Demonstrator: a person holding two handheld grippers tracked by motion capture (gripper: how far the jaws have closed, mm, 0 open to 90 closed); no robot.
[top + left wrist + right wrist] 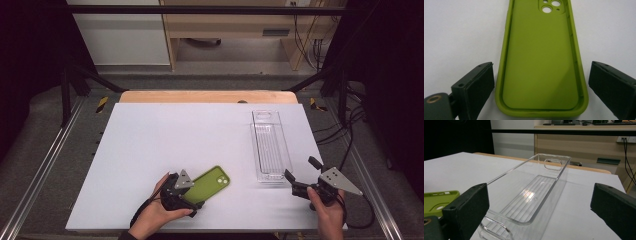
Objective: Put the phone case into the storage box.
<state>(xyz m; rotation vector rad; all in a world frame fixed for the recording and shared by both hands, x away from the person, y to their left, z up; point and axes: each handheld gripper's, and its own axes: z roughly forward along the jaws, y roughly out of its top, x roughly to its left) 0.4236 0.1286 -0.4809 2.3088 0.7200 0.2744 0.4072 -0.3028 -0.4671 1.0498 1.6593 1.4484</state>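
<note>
We see a white surface [165, 150] carrying two things: a green phone case [211, 183] near the front edge, left of centre, and a clear plastic tray [270, 145] on the right half, its long side running away from us. The two lie well apart, with bare white board between them. Beyond the far edge stand a wooden desk and some cables, and dark metal framing runs along both sides.

Our left tool [192, 192] sits at the near end of the phone case. In the left gripper view the case [541, 62] lies open side up, camera cut-outs at the far end, and its near end rests between the two black pads [477, 86]. The jaws stand wide, one on each side of the case, with a gap of white board showing between each pad and the case rim, so nothing is gripped.

Our right tool [300, 176] is held just off the near right corner of the tray, jaws spread wide. In the right gripper view the tray [534, 192] runs away between the pads [469, 207], ribbed floor and handle slots visible, untouched. A corner of the green case [439, 200] shows at the left edge there.
</note>
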